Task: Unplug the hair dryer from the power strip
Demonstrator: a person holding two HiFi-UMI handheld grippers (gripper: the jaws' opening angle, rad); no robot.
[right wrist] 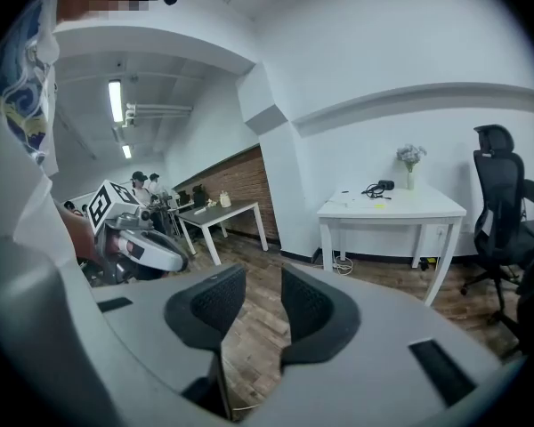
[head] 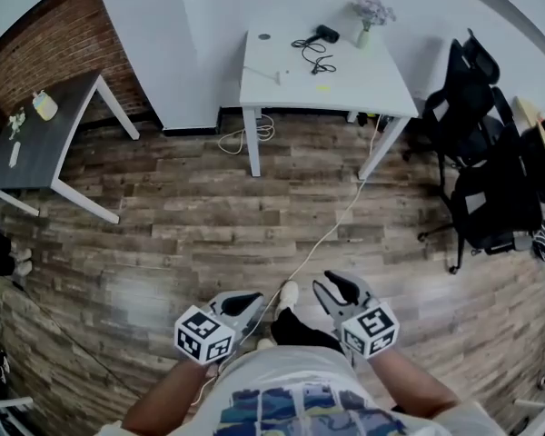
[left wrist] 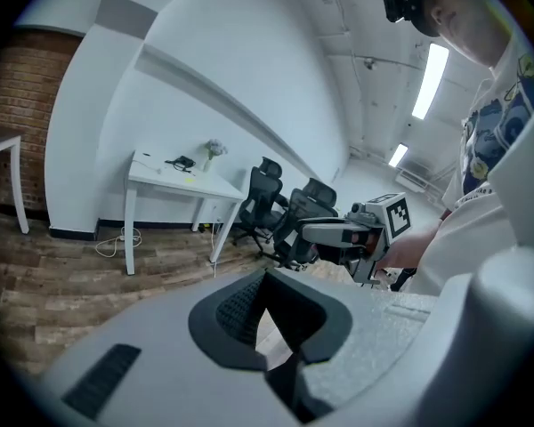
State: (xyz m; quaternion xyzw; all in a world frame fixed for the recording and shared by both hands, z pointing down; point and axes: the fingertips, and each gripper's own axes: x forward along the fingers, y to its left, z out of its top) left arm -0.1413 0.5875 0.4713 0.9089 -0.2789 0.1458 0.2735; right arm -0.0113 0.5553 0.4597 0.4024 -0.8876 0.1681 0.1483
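The black hair dryer (head: 325, 33) lies far off on the white table (head: 345, 89) with its dark cord (head: 316, 58) curled beside it. It also shows small in the left gripper view, hair dryer (left wrist: 180, 161), and the right gripper view, hair dryer (right wrist: 384, 185). A white bar-like object (head: 262, 74) on the table may be the power strip; I cannot tell. My left gripper (head: 251, 303) (left wrist: 267, 272) is held low near the body, tips together, empty. The right gripper (head: 334, 289) (right wrist: 254, 278) stands open with only floor between its pads.
A white cable (head: 322, 234) runs over the wooden floor from the table toward my feet, and a coil (head: 245, 137) lies under the table. A dark table (head: 36, 143) stands left. Black office chairs (head: 490, 171) crowd the right. A flower vase (head: 371, 14) stands by the dryer.
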